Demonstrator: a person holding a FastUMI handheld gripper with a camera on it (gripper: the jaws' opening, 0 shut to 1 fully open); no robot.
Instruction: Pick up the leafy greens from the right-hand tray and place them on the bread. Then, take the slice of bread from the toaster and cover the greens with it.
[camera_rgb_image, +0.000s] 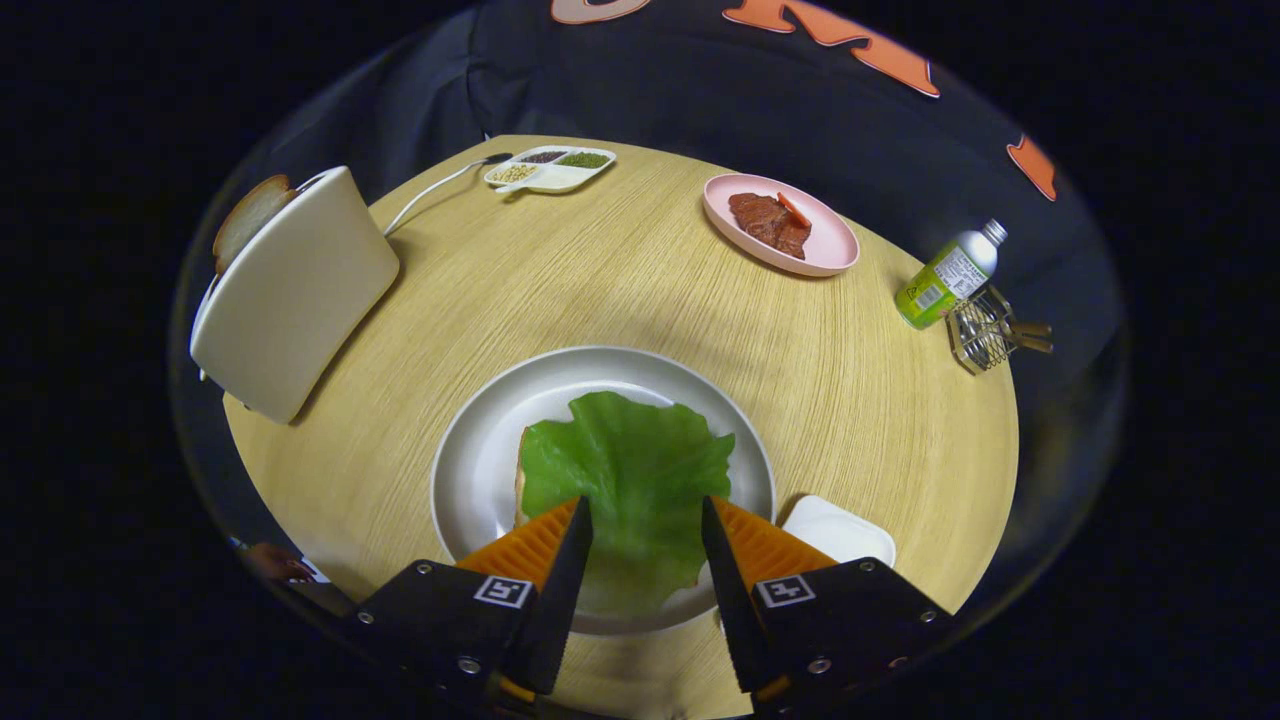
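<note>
Round wooden table holds a white plate where leafy greens cover bread (gripper fingers spread apart above, gripping nothing).

A pink plate of meat, 1 bottle beside a wire rack, and a divided dish sit on the bench.

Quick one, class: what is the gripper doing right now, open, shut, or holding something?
Gripper: open, holding nothing; its fingers stand apart over the lettuce leaf lying on the bread on the white plate.
</note>
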